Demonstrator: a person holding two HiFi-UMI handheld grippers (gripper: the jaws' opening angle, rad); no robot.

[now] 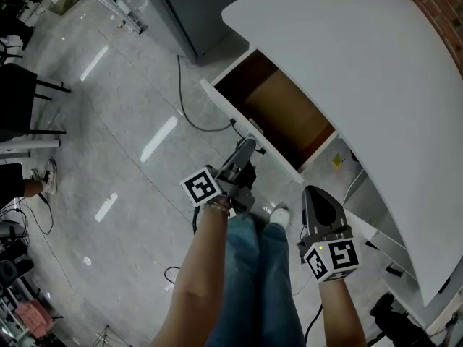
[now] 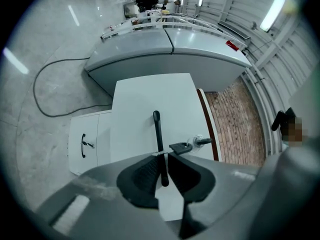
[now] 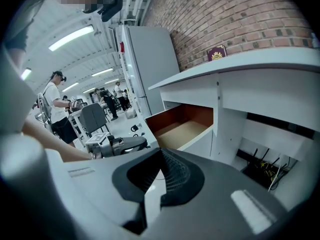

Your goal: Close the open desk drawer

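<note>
The desk drawer (image 1: 278, 114) stands pulled out from under the white desk top (image 1: 362, 71), showing its brown inside. Its white front (image 2: 145, 104) fills the left gripper view, with a black bar handle (image 2: 158, 134) and a key in a lock (image 2: 192, 145). My left gripper (image 1: 248, 144) is level at the drawer front. The handle runs between its jaws (image 2: 162, 159), which stand slightly apart and do not press on it. My right gripper (image 1: 315, 194) hangs lower, to the right of the drawer and apart from it, pads together and empty (image 3: 161, 153).
A black cable (image 1: 192, 107) lies on the glossy floor by a grey cabinet (image 1: 195, 6). A small white cabinet door with a handle (image 2: 84, 145) sits beside the drawer. Cables (image 3: 265, 166) hang under the desk. A person (image 3: 57, 109) and a chair (image 3: 95, 116) stand further off.
</note>
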